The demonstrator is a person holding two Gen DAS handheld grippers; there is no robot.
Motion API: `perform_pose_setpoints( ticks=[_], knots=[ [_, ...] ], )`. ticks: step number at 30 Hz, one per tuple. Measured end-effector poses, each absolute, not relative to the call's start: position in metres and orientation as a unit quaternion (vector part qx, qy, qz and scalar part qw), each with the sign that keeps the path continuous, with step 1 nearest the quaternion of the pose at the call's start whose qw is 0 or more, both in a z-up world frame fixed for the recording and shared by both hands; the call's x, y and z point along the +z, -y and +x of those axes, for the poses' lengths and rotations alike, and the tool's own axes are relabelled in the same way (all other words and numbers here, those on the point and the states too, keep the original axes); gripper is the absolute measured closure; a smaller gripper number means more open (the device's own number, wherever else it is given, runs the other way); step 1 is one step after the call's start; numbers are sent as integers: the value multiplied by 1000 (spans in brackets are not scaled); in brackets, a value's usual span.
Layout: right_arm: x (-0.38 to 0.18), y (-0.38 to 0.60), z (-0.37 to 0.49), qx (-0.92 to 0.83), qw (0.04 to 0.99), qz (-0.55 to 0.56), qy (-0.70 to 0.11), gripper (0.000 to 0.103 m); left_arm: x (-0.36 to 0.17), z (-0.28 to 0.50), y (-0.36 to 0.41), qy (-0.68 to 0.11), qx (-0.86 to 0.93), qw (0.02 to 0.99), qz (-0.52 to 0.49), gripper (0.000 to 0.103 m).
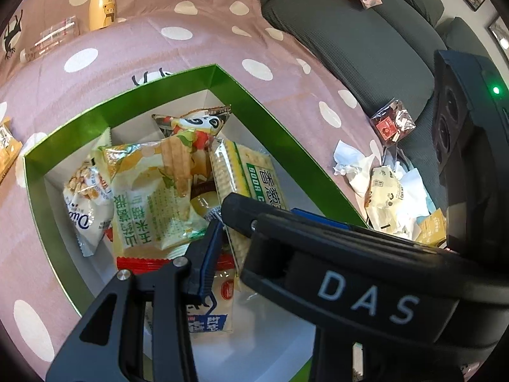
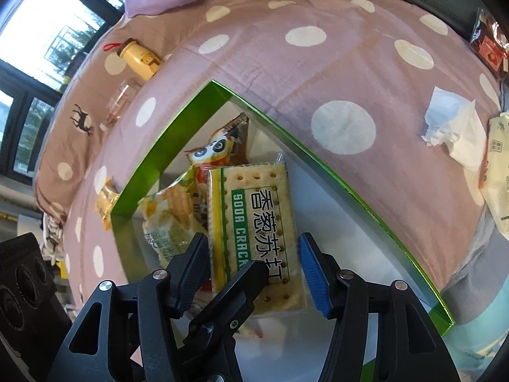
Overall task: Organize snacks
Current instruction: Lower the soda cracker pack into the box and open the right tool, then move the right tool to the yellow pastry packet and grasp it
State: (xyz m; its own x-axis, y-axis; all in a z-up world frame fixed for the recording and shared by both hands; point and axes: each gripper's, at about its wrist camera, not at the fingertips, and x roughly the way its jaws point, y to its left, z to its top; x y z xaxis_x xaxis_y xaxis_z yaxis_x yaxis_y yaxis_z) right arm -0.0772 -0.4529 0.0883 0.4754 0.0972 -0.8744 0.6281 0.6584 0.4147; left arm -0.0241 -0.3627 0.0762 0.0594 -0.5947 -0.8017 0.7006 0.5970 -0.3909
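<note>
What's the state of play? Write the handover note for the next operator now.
Right gripper: closed on the soda cracker pack, over the green box.
Left gripper: shut at that pack's edge; whether it grips is hidden.
Done: several snack packs lie in the box.
Left: set the crackers down, then collect the cream packet and red packet outside.

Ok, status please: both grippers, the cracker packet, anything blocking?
Right gripper closed on clear soda cracker packet, over green cardboard box. Left gripper closed, crossing in front. Snack bags already fill box's left side.
</note>
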Motion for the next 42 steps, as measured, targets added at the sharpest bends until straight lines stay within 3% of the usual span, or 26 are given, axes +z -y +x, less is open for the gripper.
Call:
perform_pose_setpoints(
  ticks=[10,13,16,21,25,27,31,33,42],
  knots=[
    [89,451,-76,-174,774,372,-483,39,80,-26,358,-517,-443,731,51,64],
    [95,448,-77,-173,783,367,-472,31,86,-25,351,-514,-443,733,48,64],
    [103,443,-77,-162,795,364,-458,31,92,-24,343,-512,-445,734,40,63],
    [122,434,-78,-174,820,341,-425,26,112,-20,321,-479,-427,766,42,46],
    [140,421,-67,-156,842,323,-402,23,129,-2,290,-456,-400,795,15,40],
    [150,408,-48,-136,857,301,-395,18,135,13,271,-448,-375,812,6,30],
    [162,375,0,-84,876,249,-405,18,138,49,226,-438,-315,842,-26,29],
    [164,359,24,-62,879,229,-414,18,136,70,202,-443,-291,847,-49,24],
    [142,306,149,41,856,188,-479,18,97,149,148,-482,-197,846,-110,23]
  ],
)
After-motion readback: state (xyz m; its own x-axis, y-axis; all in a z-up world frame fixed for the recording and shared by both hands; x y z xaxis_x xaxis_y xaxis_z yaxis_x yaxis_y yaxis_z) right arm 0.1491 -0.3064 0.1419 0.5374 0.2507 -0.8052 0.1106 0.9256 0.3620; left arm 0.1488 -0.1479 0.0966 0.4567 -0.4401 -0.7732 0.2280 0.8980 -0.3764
